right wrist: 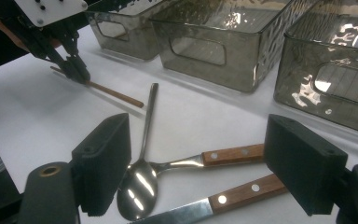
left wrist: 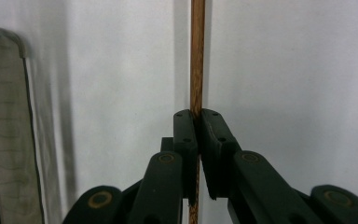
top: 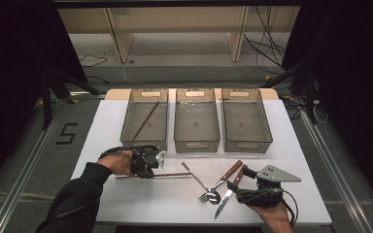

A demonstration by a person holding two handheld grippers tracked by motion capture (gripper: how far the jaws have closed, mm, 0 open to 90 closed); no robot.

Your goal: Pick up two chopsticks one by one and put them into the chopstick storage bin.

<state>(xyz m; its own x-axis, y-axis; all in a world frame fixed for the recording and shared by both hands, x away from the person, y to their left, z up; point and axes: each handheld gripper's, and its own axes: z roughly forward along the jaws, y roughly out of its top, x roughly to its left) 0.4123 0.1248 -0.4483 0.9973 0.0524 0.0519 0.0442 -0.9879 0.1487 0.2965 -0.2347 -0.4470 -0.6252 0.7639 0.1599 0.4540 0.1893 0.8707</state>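
Note:
A thin wooden chopstick (top: 175, 174) lies across the white table (top: 291, 160) in front of the bins. My left gripper (top: 145, 173) is shut on it near its left end. In the left gripper view the two black jaws (left wrist: 198, 128) pinch the chopstick (left wrist: 196, 60), which runs straight up between them. My right gripper (top: 238, 178) stands open at the front right, just over a wood-handled knife (top: 227, 194) and fork (top: 222, 180). Between its wide pads (right wrist: 103, 158) lie the spoon (right wrist: 137, 186), fork handle (right wrist: 233, 155) and knife handle (right wrist: 247, 189). The right gripper view also shows my left gripper (right wrist: 77, 70) on the chopstick (right wrist: 116, 94).
Three clear grey bins stand in a row at the back: left bin (top: 126, 121) with another chopstick (top: 145, 120) in it, middle bin (top: 178, 121) and right bin (top: 267, 126). The table edge runs close to my right hand.

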